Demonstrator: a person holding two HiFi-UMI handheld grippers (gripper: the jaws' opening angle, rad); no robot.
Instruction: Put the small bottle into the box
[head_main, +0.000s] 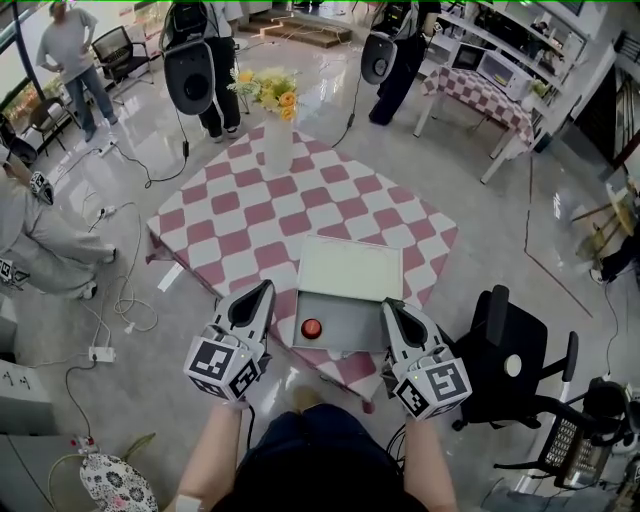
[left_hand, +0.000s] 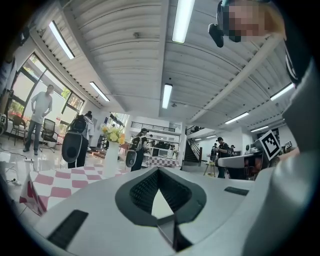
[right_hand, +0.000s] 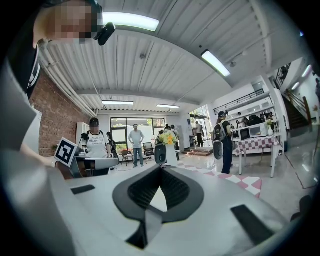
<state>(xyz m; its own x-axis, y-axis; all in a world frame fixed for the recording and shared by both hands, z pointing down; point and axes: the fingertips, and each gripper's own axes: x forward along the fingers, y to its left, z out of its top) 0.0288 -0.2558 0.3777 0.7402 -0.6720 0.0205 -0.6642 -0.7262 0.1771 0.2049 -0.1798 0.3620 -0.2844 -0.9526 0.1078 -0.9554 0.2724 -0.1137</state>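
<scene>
The checkered table (head_main: 300, 215) carried the open box (head_main: 352, 325), its lid standing up behind. The left gripper (head_main: 264, 290) and the right gripper (head_main: 391, 306) were beside the box, jaws pressed together and empty. The small bottle (head_main: 312, 327) seemed to be inside the box already, so both grippers should probably lift away without bumping the box.

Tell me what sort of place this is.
Probably a large open studio or lab hall set up for recordings: a shiny floor with trailing cables, a checkered-cloth table and a second one, and people wearing bulky gear.
</scene>
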